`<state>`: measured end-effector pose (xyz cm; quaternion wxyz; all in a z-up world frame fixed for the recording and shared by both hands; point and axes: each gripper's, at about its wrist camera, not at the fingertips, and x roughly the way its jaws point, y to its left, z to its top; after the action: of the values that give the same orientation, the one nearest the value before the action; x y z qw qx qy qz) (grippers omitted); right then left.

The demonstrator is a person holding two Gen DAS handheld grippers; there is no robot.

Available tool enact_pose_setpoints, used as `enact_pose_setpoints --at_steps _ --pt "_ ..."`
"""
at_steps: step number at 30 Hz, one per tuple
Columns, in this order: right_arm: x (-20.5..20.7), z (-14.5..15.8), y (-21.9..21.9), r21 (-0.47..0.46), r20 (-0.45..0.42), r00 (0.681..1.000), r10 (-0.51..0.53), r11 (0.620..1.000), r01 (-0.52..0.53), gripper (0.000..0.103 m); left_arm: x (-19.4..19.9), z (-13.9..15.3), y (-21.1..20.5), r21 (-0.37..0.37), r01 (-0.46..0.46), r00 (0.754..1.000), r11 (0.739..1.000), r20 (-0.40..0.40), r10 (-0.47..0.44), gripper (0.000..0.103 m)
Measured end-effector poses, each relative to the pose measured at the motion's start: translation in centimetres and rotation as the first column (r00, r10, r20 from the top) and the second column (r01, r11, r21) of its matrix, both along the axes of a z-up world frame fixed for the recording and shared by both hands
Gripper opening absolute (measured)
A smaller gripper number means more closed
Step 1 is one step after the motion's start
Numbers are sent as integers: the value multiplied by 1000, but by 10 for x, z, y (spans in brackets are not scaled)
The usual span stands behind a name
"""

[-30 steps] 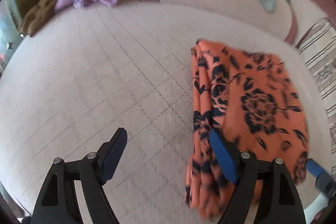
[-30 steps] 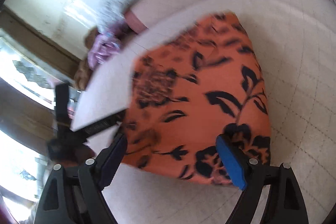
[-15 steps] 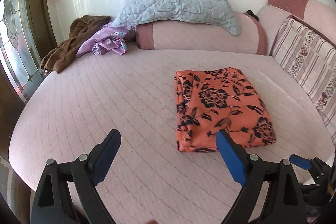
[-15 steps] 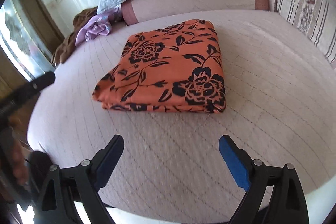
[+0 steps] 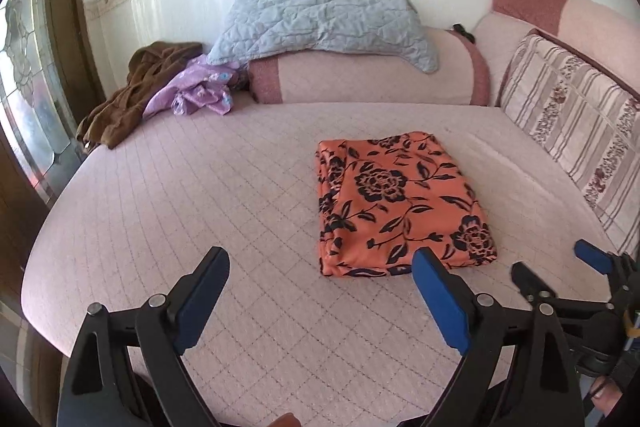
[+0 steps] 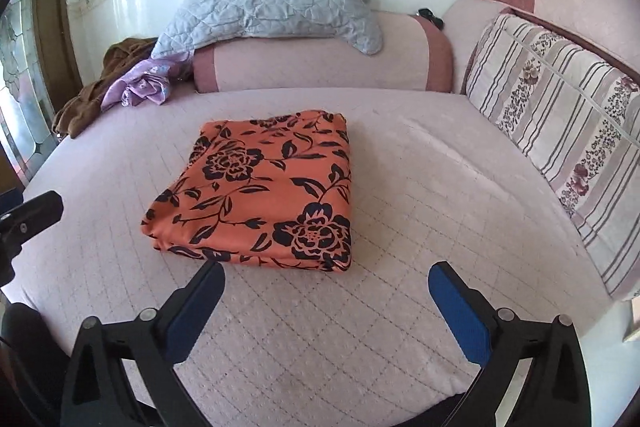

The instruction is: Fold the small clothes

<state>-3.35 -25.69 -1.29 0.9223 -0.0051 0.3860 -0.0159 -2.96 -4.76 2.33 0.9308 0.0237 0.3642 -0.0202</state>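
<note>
An orange cloth with black flowers (image 5: 396, 203) lies folded into a neat rectangle on the pink quilted bed (image 5: 200, 195); the right wrist view shows the same cloth (image 6: 264, 191) just beyond my fingers. My left gripper (image 5: 320, 267) hovers open over the bed's near edge, to the left of the cloth, holding nothing. My right gripper (image 6: 326, 281) hangs in front of the cloth's near edge, its jaws still opening, with nothing between them. The right gripper (image 5: 560, 267) also shows at the lower right of the left wrist view.
A crumpled purple garment (image 5: 196, 89) and a brown one (image 5: 132, 95) lie at the bed's far left corner. A grey quilted pillow (image 5: 324, 19) rests on a pink bolster (image 5: 360, 79). A striped cushion (image 6: 560, 131) leans along the right side. A glass door (image 5: 24, 99) stands at left.
Both grippers have let go of the orange cloth and drawn back and up from it. The cloth now lies folded flat on the bed, farther from both cameras.
</note>
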Motion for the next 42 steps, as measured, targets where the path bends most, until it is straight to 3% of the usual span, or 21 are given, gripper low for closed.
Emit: enact_pose_setpoints --at_steps 5,11,21,30,42 --pt "-3 -1 5 -24 7 1000 12 1000 -12 103 -6 4 2 10 -17 1000 1000 15 17 93" --pt "-4 6 7 -14 56 998 19 1000 -19 103 -2 -3 7 27 -50 998 998 -25 51 93" --pt "7 8 16 -63 57 996 73 996 -69 103 7 6 -8 0 -12 1000 1000 11 12 93" --pt "15 15 7 -64 65 998 24 998 -20 103 16 -1 -10 1 -24 1000 1000 -6 24 93" --pt "30 2 18 -66 -16 999 30 997 -31 103 33 -9 -14 8 0 1000 1000 1 0 93"
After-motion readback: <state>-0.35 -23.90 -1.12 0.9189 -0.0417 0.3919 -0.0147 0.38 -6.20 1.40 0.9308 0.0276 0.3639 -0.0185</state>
